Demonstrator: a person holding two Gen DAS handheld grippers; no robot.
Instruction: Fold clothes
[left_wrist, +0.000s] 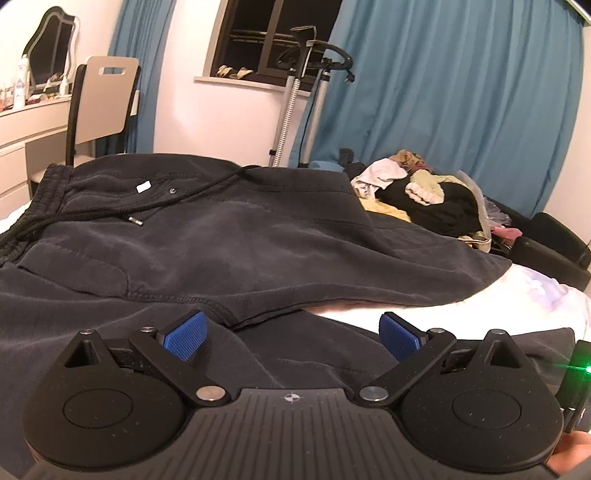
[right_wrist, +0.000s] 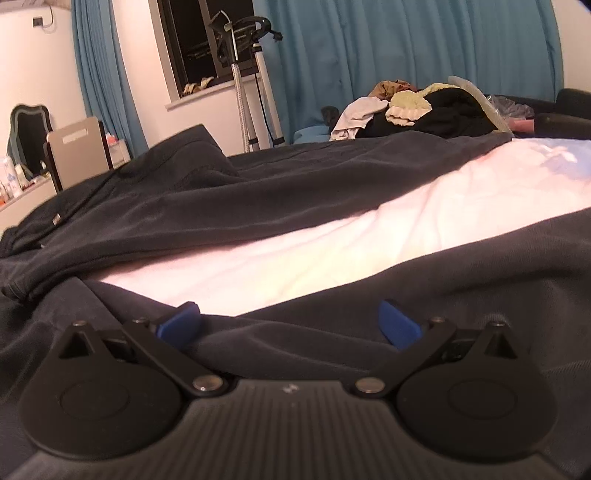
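A pair of dark grey drawstring trousers lies spread flat on the bed, waistband at the far left, legs running right. My left gripper is open, its blue pads low over the near leg by the crotch. In the right wrist view the trousers lie in two legs with white sheet between them. My right gripper is open, low over the near leg's fabric, holding nothing.
A pile of mixed clothes sits at the far right of the bed, also in the right wrist view. A chair and dresser stand far left. A garment steamer stand and blue curtains are behind.
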